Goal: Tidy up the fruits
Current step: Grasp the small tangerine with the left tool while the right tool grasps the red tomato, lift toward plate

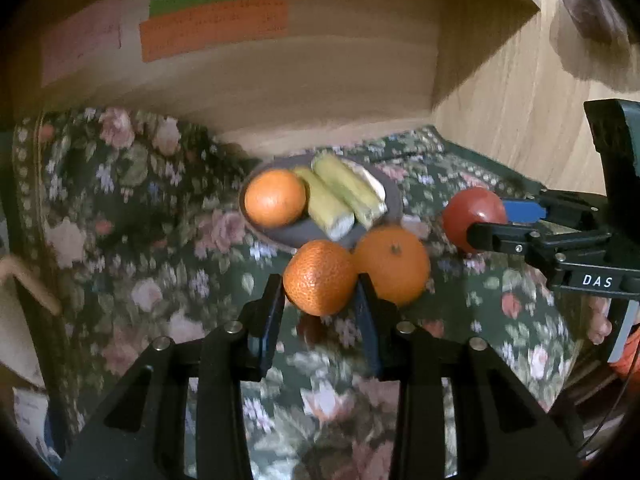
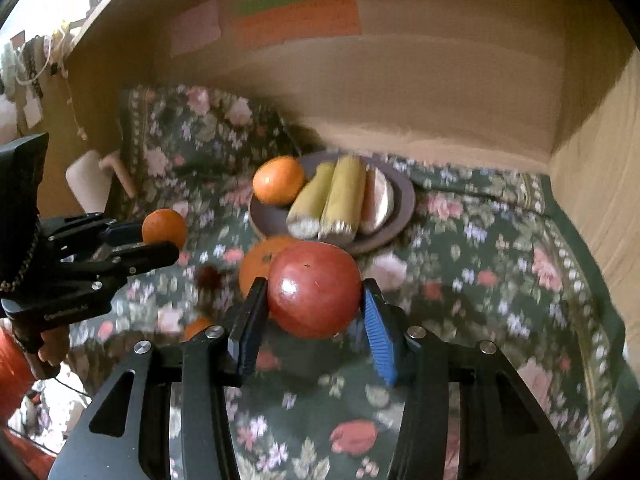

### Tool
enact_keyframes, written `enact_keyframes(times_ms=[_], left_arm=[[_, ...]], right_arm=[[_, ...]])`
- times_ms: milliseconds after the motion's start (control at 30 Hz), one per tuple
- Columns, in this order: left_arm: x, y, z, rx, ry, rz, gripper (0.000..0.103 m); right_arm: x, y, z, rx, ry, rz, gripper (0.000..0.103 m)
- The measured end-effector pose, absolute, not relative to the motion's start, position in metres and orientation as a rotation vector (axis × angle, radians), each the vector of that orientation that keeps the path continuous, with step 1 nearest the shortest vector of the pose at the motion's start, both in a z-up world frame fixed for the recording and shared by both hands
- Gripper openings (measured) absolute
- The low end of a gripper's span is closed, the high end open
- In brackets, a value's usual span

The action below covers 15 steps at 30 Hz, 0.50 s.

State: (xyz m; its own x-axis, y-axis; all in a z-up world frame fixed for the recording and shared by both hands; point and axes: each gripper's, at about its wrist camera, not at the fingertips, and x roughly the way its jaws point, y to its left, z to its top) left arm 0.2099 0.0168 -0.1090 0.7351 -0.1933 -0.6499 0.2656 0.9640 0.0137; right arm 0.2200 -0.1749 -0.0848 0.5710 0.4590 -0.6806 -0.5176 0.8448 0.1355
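My left gripper (image 1: 320,280) is shut on a rough-skinned orange (image 1: 320,278) and holds it above the floral cloth (image 1: 132,240). A second orange (image 1: 392,266) lies on the cloth just right of it, in front of a dark plate (image 1: 288,236). The plate carries another orange (image 1: 275,198), two corn cobs (image 1: 340,196) and a pale slice. My right gripper (image 2: 314,284) is shut on a red tomato (image 2: 314,290), lifted off the cloth. It appears at the right edge of the left wrist view as the right gripper (image 1: 492,220). The left gripper (image 2: 158,240) shows at left in the right wrist view.
The cloth lies inside a wooden alcove with a back wall (image 1: 320,92) and a side wall (image 2: 600,184) close by. Green, orange and pink notes (image 1: 214,26) are stuck on the back wall. A white object with a wooden handle (image 2: 90,186) sits at far left.
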Motion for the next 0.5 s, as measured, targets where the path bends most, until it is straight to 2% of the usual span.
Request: enact_keyframes(times_ms=[233,500], left_arm=[[0.248,0.017,-0.106,0.080,0.713,-0.264,0.036],[0.292,0.027,-0.129,0.013,0.818,-0.277,0.036]], right_arm=[[0.248,-0.171,-0.073,-0.094,0.743,0.557,0.043],[0.291,-0.170,-0.085,-0.099,0.776,0.522,0.043]])
